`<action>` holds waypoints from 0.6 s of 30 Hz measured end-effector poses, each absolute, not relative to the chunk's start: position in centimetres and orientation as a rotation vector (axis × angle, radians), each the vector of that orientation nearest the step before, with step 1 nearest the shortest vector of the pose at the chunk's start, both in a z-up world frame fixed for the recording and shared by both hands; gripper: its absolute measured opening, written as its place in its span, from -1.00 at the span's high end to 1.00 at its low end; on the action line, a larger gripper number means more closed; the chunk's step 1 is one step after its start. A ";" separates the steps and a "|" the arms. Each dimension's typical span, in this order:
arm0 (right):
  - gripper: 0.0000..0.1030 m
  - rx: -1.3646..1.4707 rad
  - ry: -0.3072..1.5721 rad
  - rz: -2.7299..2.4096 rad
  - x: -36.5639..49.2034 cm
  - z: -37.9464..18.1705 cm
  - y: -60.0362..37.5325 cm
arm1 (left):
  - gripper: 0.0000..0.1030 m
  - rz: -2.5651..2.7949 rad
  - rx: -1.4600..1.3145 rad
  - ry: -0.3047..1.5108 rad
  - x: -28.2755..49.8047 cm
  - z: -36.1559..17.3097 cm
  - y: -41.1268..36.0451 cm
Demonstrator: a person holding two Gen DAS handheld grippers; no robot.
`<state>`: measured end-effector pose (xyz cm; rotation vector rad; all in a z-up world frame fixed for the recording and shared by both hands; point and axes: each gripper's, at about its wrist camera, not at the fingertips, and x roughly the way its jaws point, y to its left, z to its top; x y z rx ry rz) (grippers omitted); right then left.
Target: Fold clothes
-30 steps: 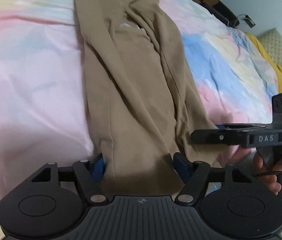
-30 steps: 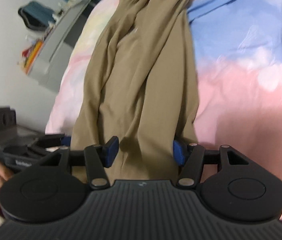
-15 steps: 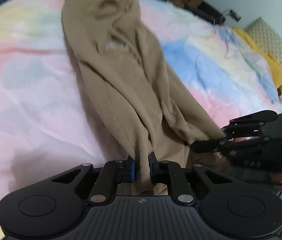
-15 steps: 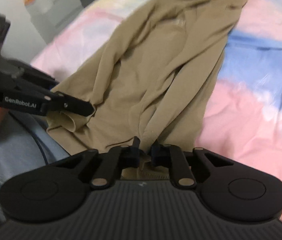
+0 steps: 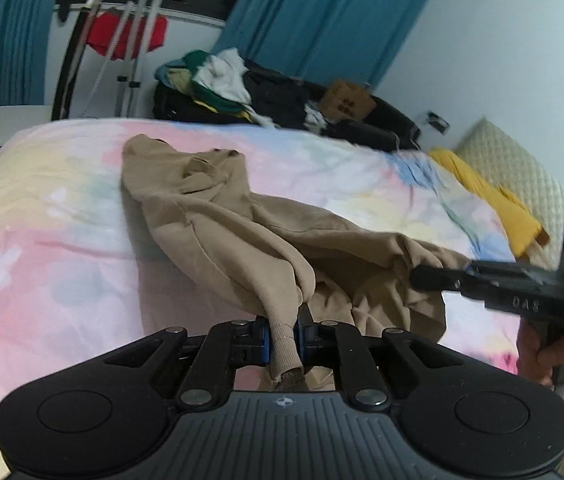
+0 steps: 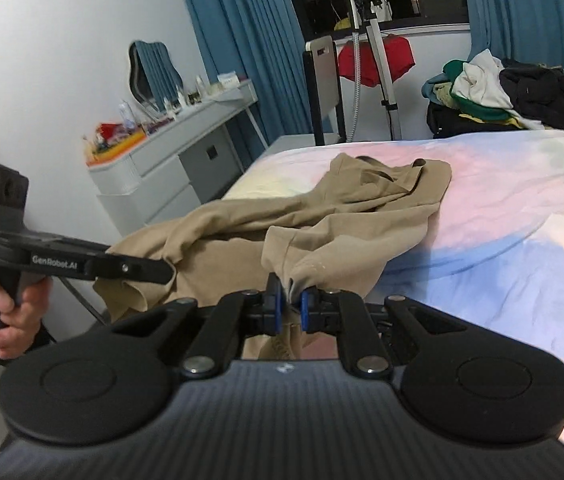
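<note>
Left wrist: claw (image 5: 282,336) pinching tan garment (image 5: 242,232), clothes pile (image 5: 234,80) behind

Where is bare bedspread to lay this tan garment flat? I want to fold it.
Bare pastel bedspread lies left of the tan garment, and more to its right. Crowded: the clothes pile past the far edge, the yellow cloth by the pillow.
</note>
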<state>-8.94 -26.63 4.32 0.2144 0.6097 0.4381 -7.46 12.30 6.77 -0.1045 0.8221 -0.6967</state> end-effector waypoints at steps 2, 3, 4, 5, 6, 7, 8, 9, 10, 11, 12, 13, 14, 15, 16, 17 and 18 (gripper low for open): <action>0.77 0.222 0.627 0.459 -11.2 2.7 -27.2 | 0.77 -0.704 -0.074 0.863 -10.3 4.1 12.0; 0.77 0.224 0.644 0.471 -12.4 1.7 -27.3 | 0.77 -0.708 -0.059 0.884 -11.7 2.8 11.9; 0.77 0.224 0.670 0.483 -13.4 0.3 -27.1 | 0.77 -0.711 -0.047 0.900 -12.8 1.7 11.8; 0.77 0.226 0.698 0.490 -14.4 -1.1 -26.9 | 0.77 -0.712 -0.048 0.892 -12.7 1.8 11.7; 0.77 0.233 0.727 0.496 -15.3 -2.4 -26.8 | 0.77 -0.713 -0.049 0.884 -12.5 1.8 11.7; 0.77 0.241 0.755 0.502 -16.2 -3.7 -26.8 | 0.77 -0.714 -0.050 0.877 -12.3 1.9 11.7; 0.77 0.252 0.772 0.507 -16.7 -4.5 -26.8 | 0.77 -0.715 -0.052 0.869 -12.2 2.0 11.7; 0.77 0.269 0.775 0.511 -16.9 -4.8 -27.0 | 0.77 -0.716 -0.053 0.861 -12.0 2.1 11.7; 0.77 0.285 0.778 0.515 -17.0 -5.1 -27.1 | 0.77 -0.717 -0.054 0.853 -11.8 2.2 11.7; 0.77 0.300 0.773 0.519 -16.9 -5.1 -27.3 | 0.76 -0.718 -0.055 0.846 -11.7 2.3 11.6; 0.77 0.311 0.758 0.522 -16.5 -4.7 -27.6 | 0.76 -0.719 -0.056 0.838 -11.5 2.4 11.6; 0.77 0.318 0.737 0.522 -16.0 -4.1 -27.7 | 0.76 -0.720 -0.058 0.830 -11.4 2.5 11.6; 0.77 0.317 0.712 0.514 -15.2 -3.4 -27.8 | 0.76 -0.720 -0.059 0.823 -11.2 2.6 11.6; 0.77 0.315 0.685 0.497 -14.1 -2.8 -27.9 | 0.75 -0.721 -0.060 0.815 -11.0 2.6 11.6; 0.76 0.316 0.658 0.475 -12.8 -2.1 -28.0 | 0.75 -0.719 -0.062 0.805 -10.6 2.8 11.5; 0.76 0.319 0.634 0.456 -11.3 -1.6 -28.2 | 0.75 -0.702 -0.068 0.786 -8.8 3.2 11.2; 0.76 0.324 0.616 0.442 -9.6 -1.3 -28.4 | 0.74 -0.685 -0.073 0.768 -7.0 3.7 10.9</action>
